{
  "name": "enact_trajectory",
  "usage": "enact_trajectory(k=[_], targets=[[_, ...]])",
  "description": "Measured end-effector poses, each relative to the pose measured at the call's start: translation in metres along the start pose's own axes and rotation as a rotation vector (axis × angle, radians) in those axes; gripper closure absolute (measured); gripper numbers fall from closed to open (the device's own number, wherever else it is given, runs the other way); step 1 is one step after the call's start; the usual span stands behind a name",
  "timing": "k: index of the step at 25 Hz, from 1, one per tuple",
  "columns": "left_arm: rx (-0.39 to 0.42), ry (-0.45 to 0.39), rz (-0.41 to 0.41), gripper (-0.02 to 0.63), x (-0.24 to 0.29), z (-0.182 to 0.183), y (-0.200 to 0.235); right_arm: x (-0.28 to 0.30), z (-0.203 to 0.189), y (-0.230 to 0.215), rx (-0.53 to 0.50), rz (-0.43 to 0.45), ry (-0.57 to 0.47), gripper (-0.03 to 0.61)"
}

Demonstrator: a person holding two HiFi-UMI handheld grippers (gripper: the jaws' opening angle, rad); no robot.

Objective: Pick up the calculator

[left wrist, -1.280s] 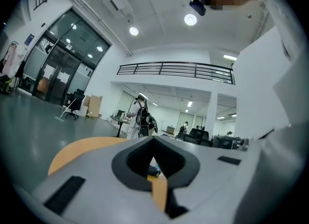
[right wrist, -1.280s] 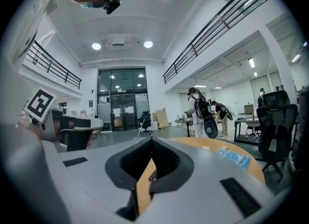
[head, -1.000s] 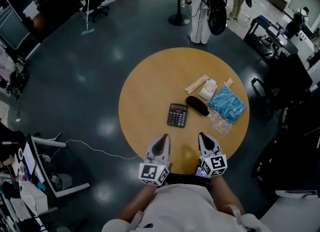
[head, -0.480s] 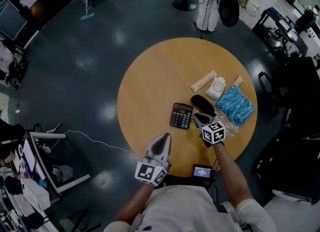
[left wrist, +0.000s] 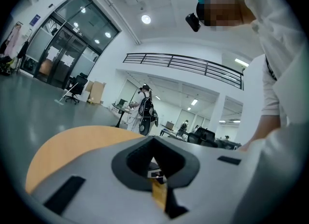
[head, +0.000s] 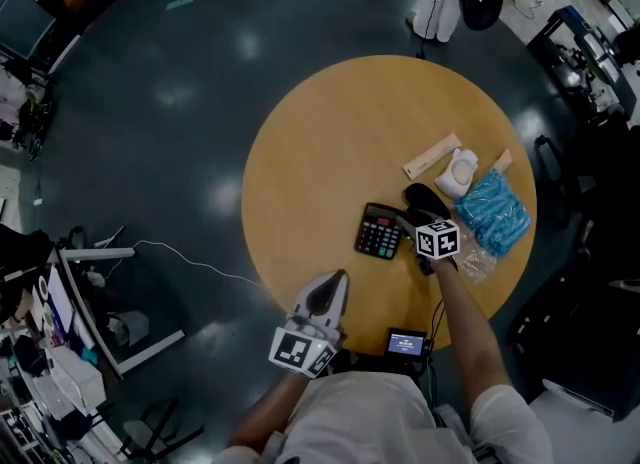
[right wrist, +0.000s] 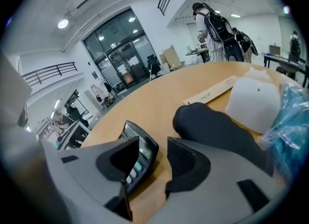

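Head view, supplemented by both gripper views. The round wooden bench (head: 320,152) carries the calculator (head: 378,232), which lies flat, keys up, right of centre and toward the person's side. Just beside it on the right lies a dark oblong case (head: 425,197). Beyond that are a white object (head: 462,174), a tan strip (head: 431,156) and a blue packet (head: 497,214).

Right arm: the bare forearm (head: 462,307) reaches out over the bench from the near edge, with the wrist tipped so that the right claw (head: 408,220) slants down at the gap between calculator and case. Its jaws are opening. In the right gripper view one jaw stands over the calculator's keys and the other over bare wood beside the case. The calculator's right edge lies between them, and neither pad presses on it.

Left arm: held back at the bench's near edge, with the left claw (head: 333,280) pointing roughly level across the top. Its jaws are together, as the left gripper view shows.

A small lit screen (head: 406,342) sits at the near rim, between the two arms.
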State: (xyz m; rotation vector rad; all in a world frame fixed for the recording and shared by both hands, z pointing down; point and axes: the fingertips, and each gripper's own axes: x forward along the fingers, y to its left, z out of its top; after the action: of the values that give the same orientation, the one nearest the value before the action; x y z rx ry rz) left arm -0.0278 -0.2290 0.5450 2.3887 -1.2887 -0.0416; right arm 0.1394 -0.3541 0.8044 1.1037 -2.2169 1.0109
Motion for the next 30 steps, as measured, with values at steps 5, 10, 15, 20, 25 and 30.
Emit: enact_trajectory(k=[5, 10, 15, 20, 25, 30], targets=[[-0.015, 0.003, 0.012, 0.607, 0.0, 0.0, 0.014, 0.016, 0.0, 0.004, -0.009, 0.096, 0.043, 0.402], [-0.026, 0.006, 0.016, 0.607, 0.0, -0.006, 0.017, 0.012, 0.001, 0.012, -0.035, 0.136, 0.046, 0.462], [-0.027, -0.001, 0.007, 0.607, -0.003, -0.007, 0.011, -0.015, 0.006, 0.033, -0.054, 0.127, -0.017, 0.511], [0.008, -0.018, 0.036, 0.607, -0.013, -0.004, 0.004, -0.046, 0.008, 0.068, -0.149, 0.041, -0.102, 0.523], [0.049, 0.021, 0.032, 0.607, -0.027, -0.005, -0.011, -0.104, -0.006, 0.105, -0.221, -0.077, -0.177, 0.525], [0.042, -0.007, 0.024, 0.607, -0.048, 0.009, -0.03, -0.187, -0.012, 0.15, -0.219, -0.172, -0.297, 0.525]])
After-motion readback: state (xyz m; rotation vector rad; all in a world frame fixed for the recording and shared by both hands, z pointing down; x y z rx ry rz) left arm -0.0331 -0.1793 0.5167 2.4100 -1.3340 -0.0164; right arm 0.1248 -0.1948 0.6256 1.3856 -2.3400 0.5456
